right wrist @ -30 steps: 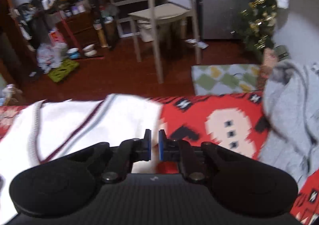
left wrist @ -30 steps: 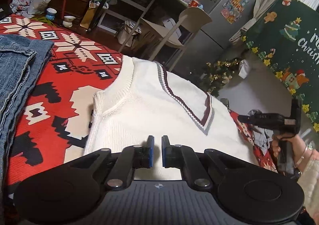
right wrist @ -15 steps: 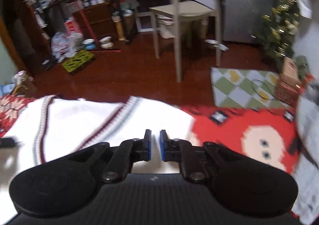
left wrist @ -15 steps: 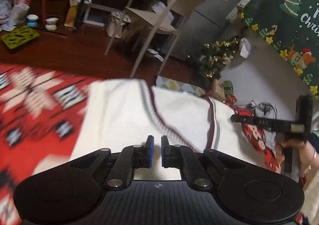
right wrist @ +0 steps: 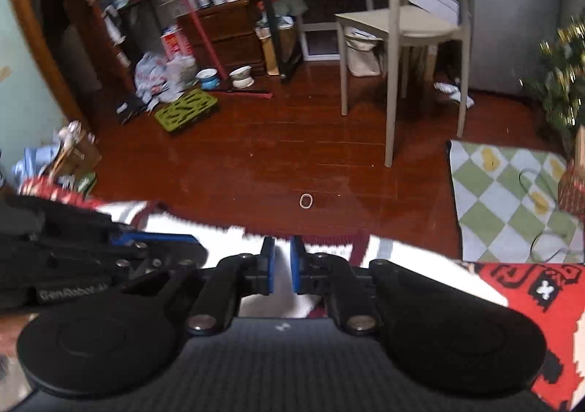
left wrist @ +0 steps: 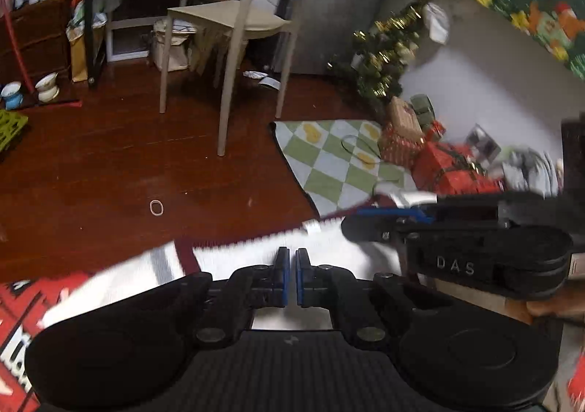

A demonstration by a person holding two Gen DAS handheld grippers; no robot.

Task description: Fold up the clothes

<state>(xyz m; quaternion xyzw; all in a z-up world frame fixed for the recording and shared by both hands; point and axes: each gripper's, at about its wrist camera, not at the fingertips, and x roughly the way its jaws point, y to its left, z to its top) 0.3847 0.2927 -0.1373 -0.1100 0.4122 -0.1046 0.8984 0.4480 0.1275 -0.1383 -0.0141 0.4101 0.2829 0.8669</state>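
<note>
Trouble here mostly comes down to two tools crowding one small patch of cloth. The left gripper (left wrist: 289, 276) is pinched closed, only a sliver showing between the pads, and I can't see any fabric caught in it. The right gripper (right wrist: 281, 265) is nearly closed too, with a slightly wider slit and nothing visibly clamped. The white vest (left wrist: 237, 258) lies right under and just ahead of both sets of tips. Its striped neckline runs along the far edge, beyond the fingertips, and the red patterned blanket (right wrist: 530, 287) peeks out on the outer side of each tool. From the left tool, the other one sits just off to the right, tips pointing across in front, so they're really close together. If both go for the same bit, I reckon they'll bump, or one will drag the cloth out from under the other and bunch the fold. Closed jaws can't grab anything either, so pressing down like this would just shove the knit around. The vest is also right at the edge nearest the wooden floor (left wrist: 146, 163), past the tips, so a hard push forward could slide it off.
</note>
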